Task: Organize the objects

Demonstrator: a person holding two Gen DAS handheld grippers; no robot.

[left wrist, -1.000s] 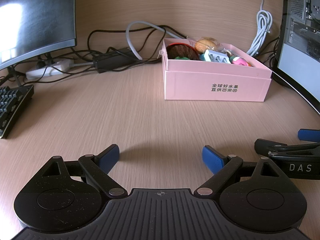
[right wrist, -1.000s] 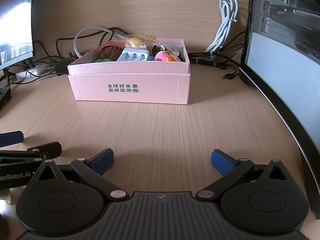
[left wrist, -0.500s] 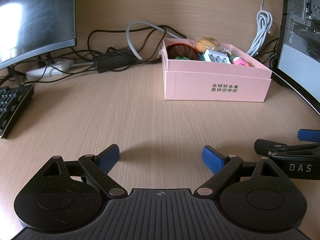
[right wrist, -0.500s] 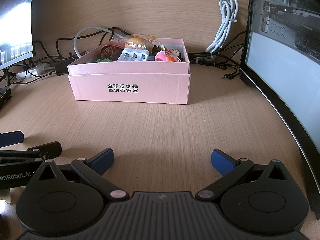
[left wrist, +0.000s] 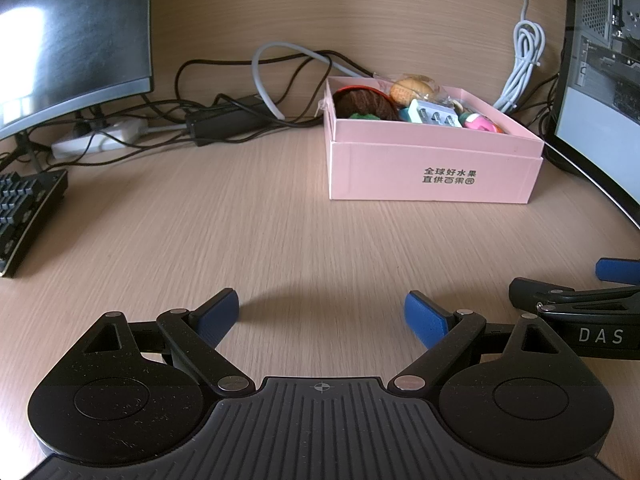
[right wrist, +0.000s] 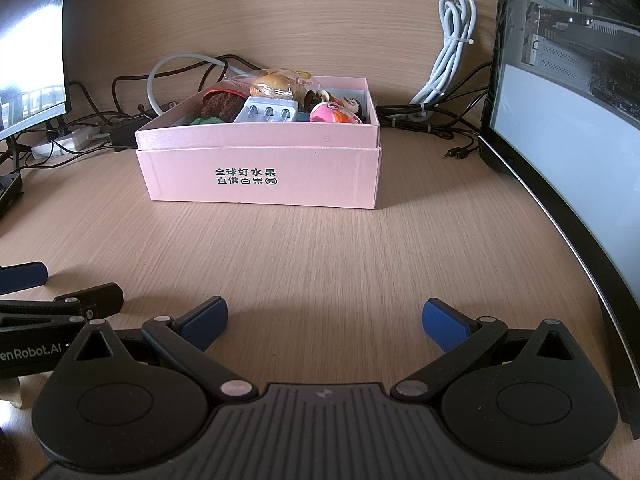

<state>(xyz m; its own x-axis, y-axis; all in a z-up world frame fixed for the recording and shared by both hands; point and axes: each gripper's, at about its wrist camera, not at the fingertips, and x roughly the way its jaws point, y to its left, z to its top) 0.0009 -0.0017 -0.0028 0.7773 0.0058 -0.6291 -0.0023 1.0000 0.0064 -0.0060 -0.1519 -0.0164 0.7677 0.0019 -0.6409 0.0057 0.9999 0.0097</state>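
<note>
A pink cardboard box (left wrist: 434, 174) (right wrist: 260, 176) stands on the wooden desk toward the back. Inside it lie a brown knitted item (left wrist: 364, 104) (right wrist: 220, 105), a wrapped bun (left wrist: 412, 89) (right wrist: 272, 82), a pale plug adapter (left wrist: 434, 114) (right wrist: 266, 111), a pink toy (left wrist: 480, 123) (right wrist: 334, 114) and a small doll figure (right wrist: 352, 103). My left gripper (left wrist: 322, 314) hovers low over bare desk well in front of the box, open with nothing between its blue pads. Beside it on the right, my right gripper (right wrist: 325, 318) is likewise open and holds nothing.
A curved monitor (left wrist: 68, 36) and a black keyboard (left wrist: 24, 216) are at the left. A second monitor (right wrist: 568, 168) and a PC case (right wrist: 576, 16) line the right. A power strip (left wrist: 96, 140), adapter brick and tangled cables (left wrist: 280, 80) lie behind the box; a white cable bundle (right wrist: 452, 52) hangs on the wall.
</note>
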